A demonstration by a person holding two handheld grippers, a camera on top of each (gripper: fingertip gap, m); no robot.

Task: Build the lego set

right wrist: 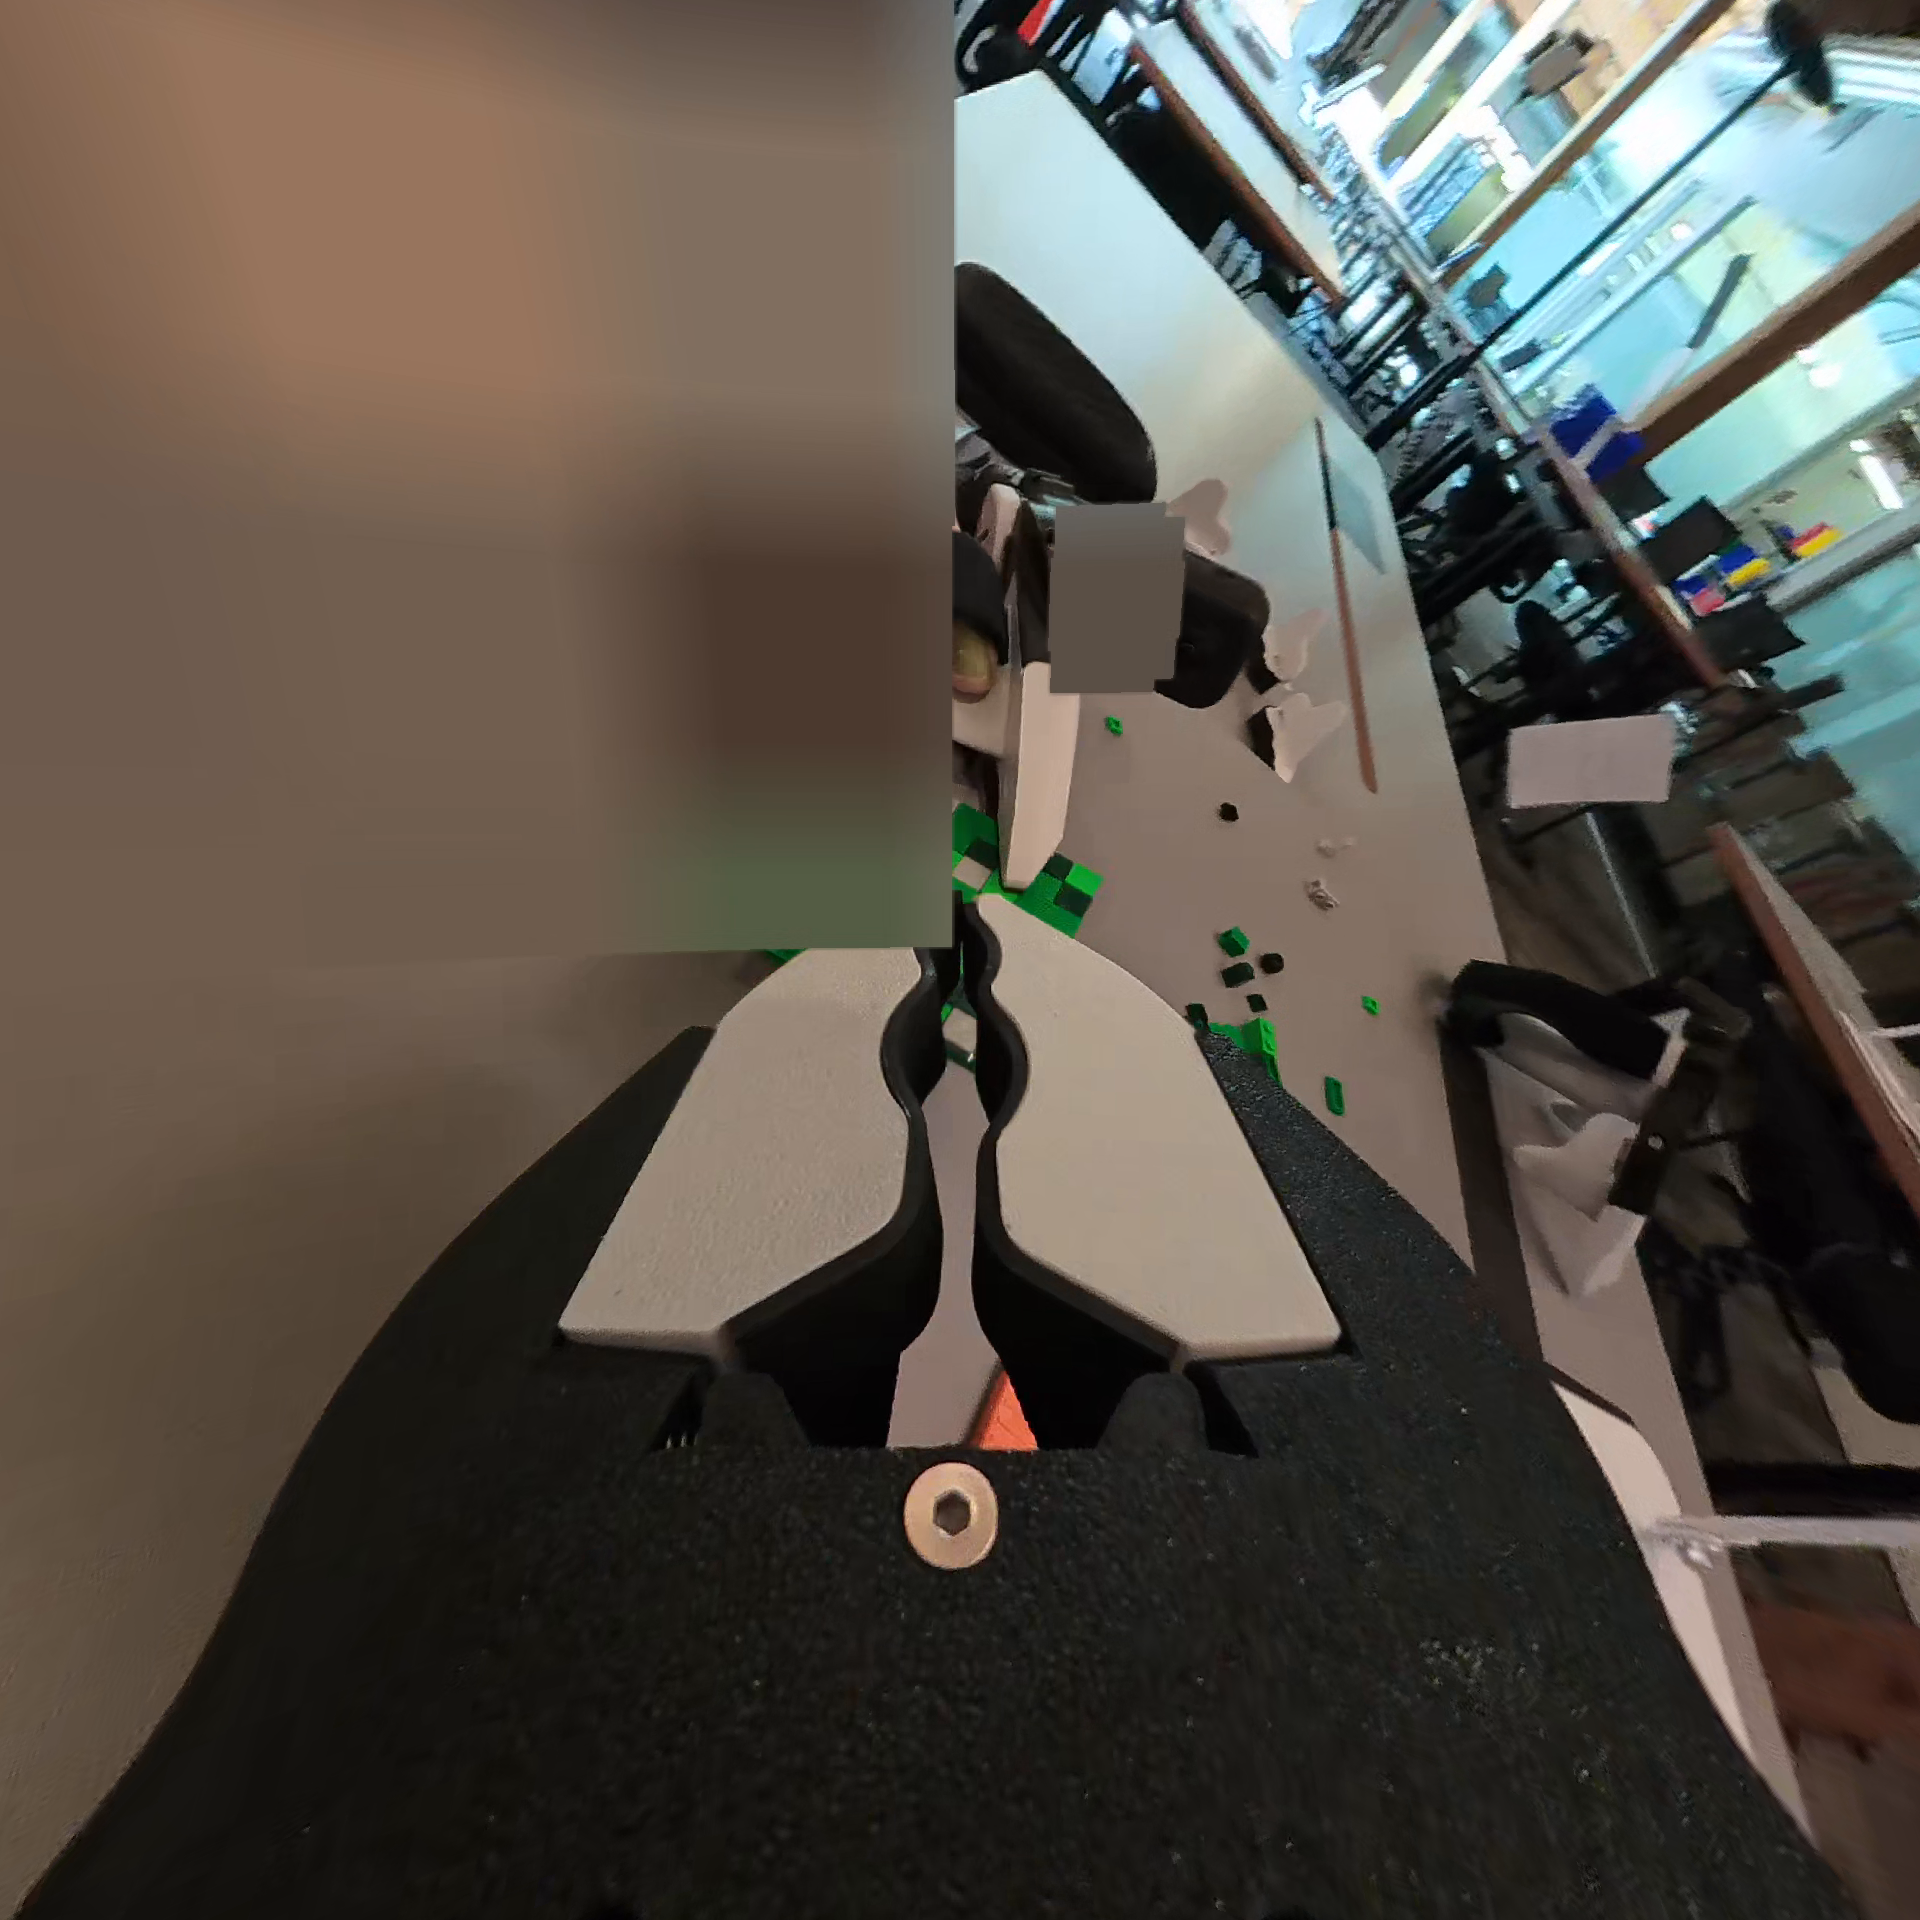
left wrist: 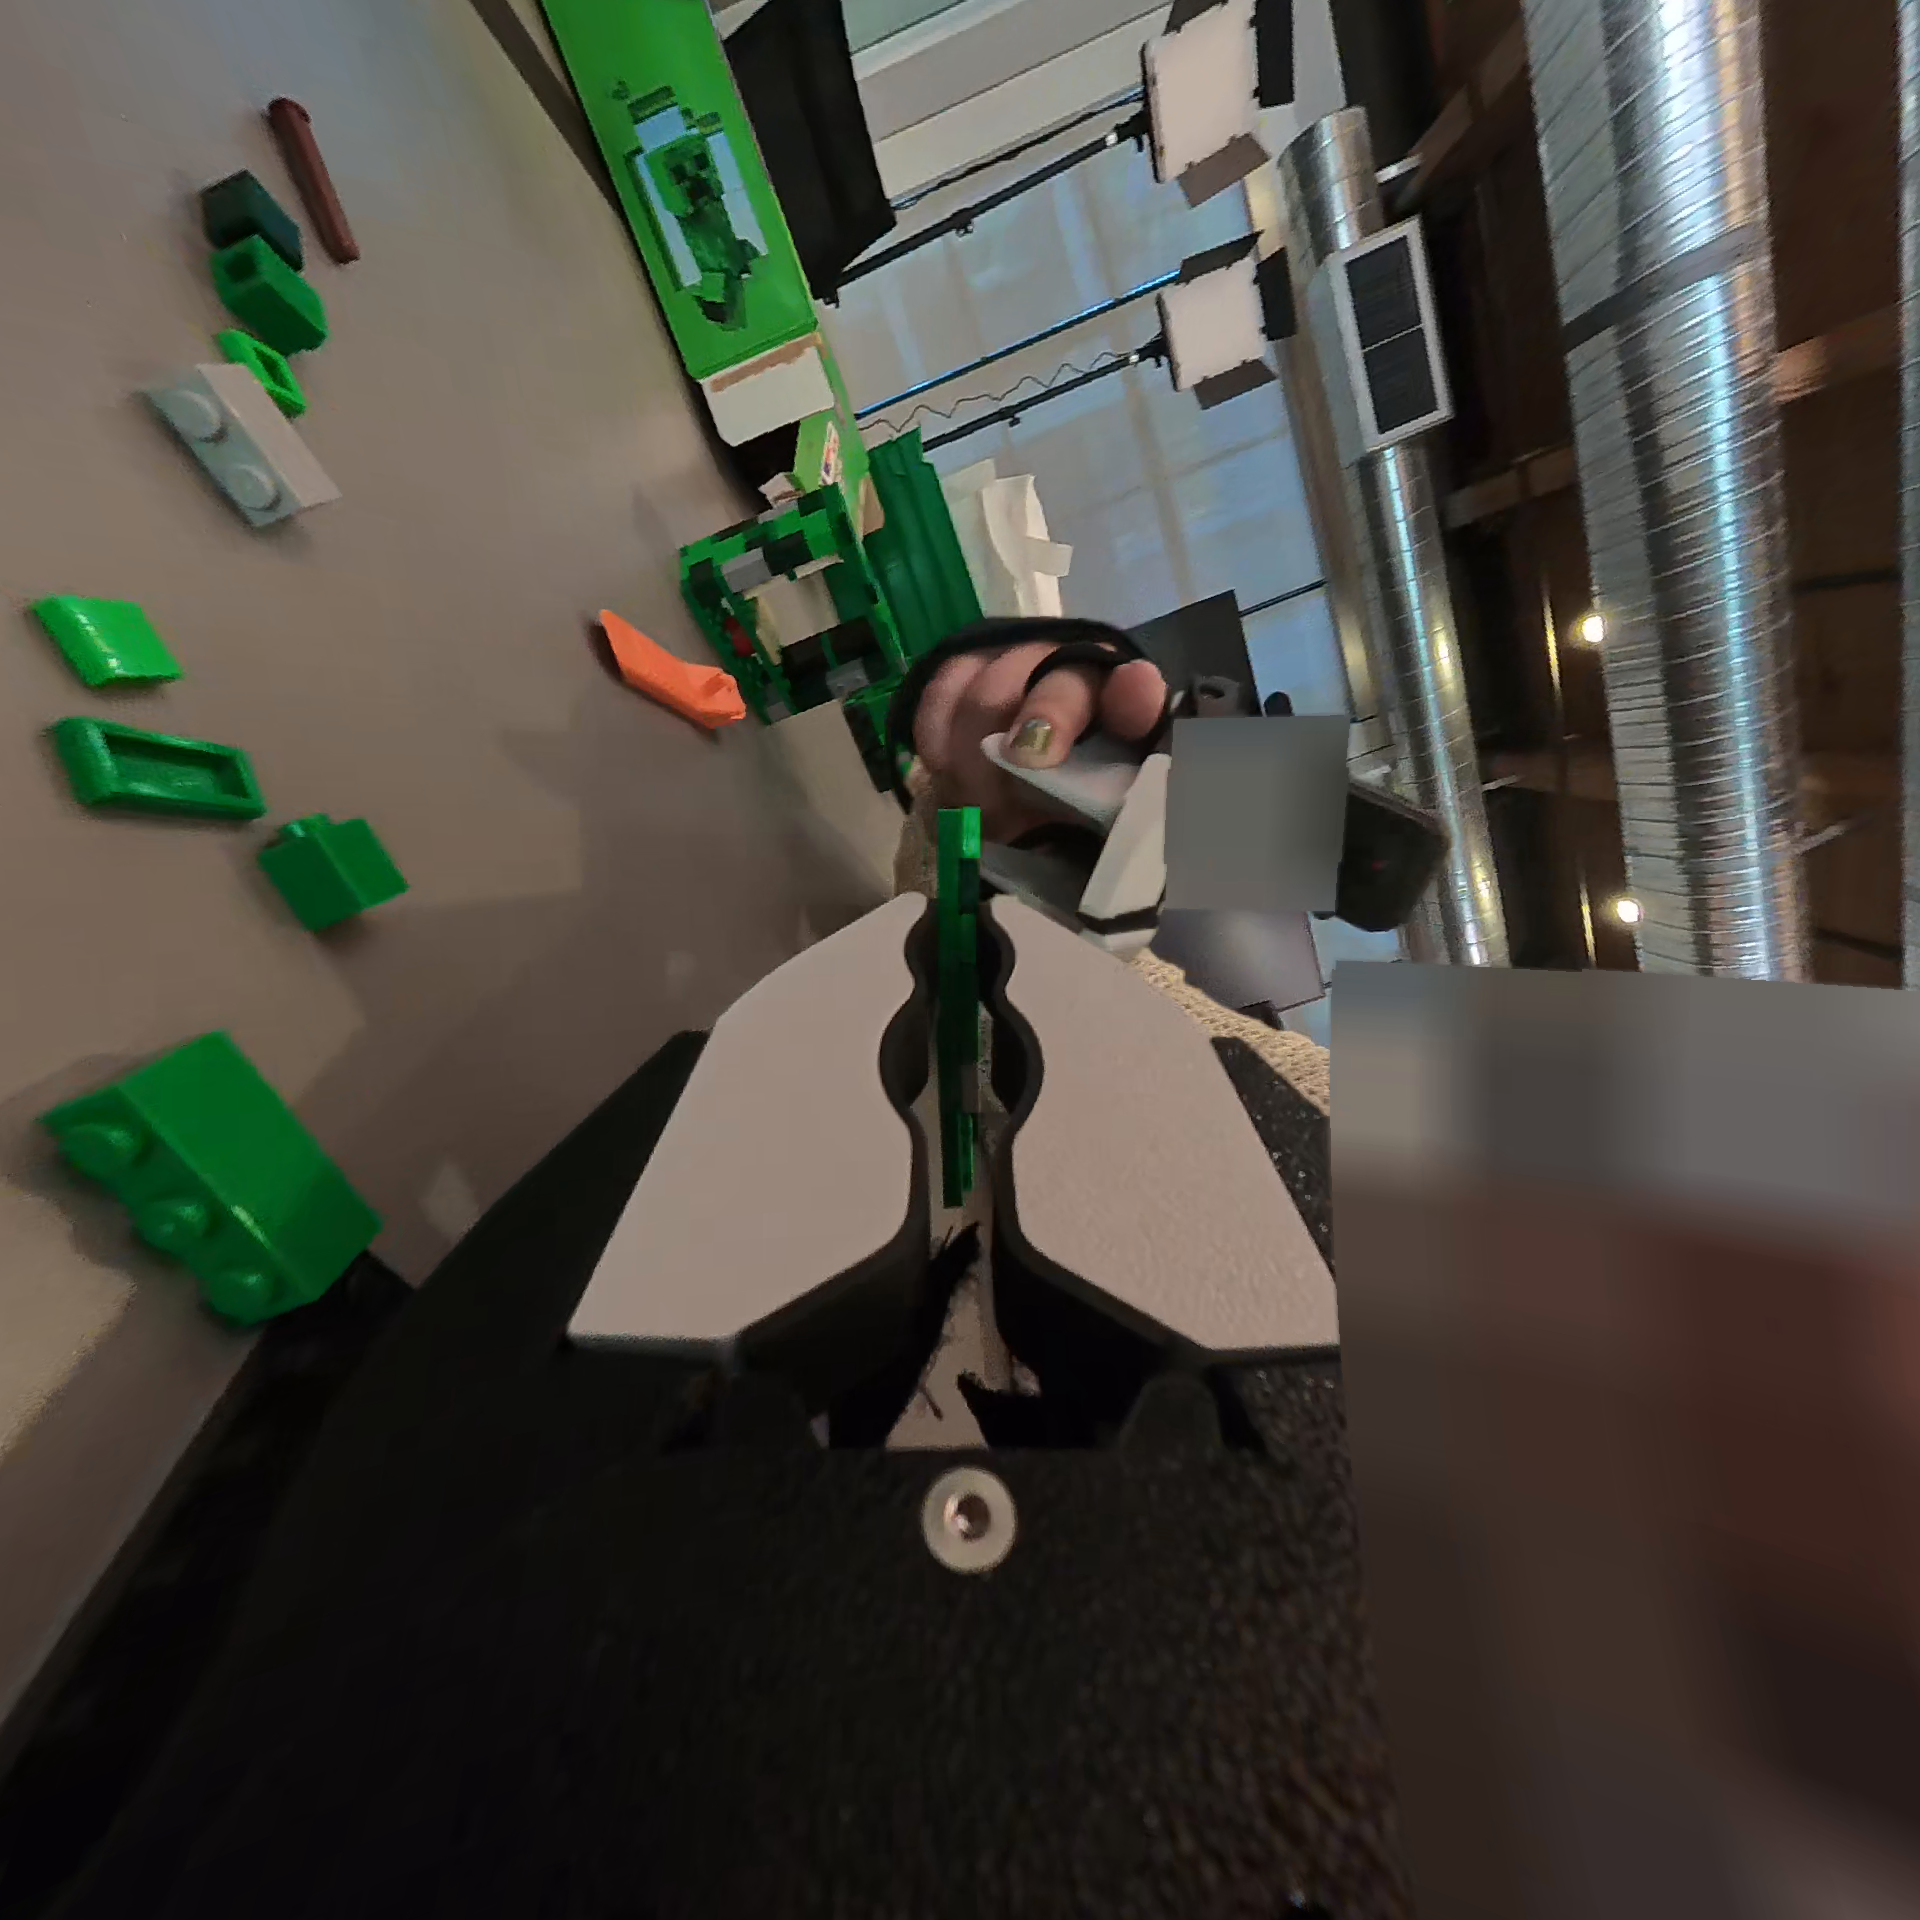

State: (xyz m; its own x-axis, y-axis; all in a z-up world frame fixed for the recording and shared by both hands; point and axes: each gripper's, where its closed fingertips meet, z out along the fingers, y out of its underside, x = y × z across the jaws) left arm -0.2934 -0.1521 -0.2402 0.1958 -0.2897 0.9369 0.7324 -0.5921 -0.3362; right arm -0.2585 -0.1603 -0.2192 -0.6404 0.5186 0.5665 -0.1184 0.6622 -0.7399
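My left gripper (left wrist: pixel 956 920) is shut on a thin green plate assembly (left wrist: pixel 958 997), seen edge-on and held above the grey table (left wrist: pixel 499 520). Just beyond its top edge, a hand holds the right gripper (left wrist: pixel 1049 821). In the right wrist view, my right gripper (right wrist: pixel 964 940) has its jaws nearly together, with the tips at the green checkered plate (right wrist: pixel 1070 883) held by the left gripper's white finger (right wrist: pixel 1044 790). I cannot see anything between the right tips. A partly built green model (left wrist: pixel 790 613) stands at the table's far side.
Loose pieces lie on the table: a large green brick (left wrist: pixel 218 1174), a smaller green brick (left wrist: pixel 332 873), green tiles (left wrist: pixel 156 764), a grey plate (left wrist: pixel 239 442), a brown rod (left wrist: pixel 312 177). An orange separator (left wrist: pixel 670 670) and the green box (left wrist: pixel 686 187) lie farther off. Small pieces (right wrist: pixel 1236 945) and a wooden stick (right wrist: pixel 1351 644) are scattered.
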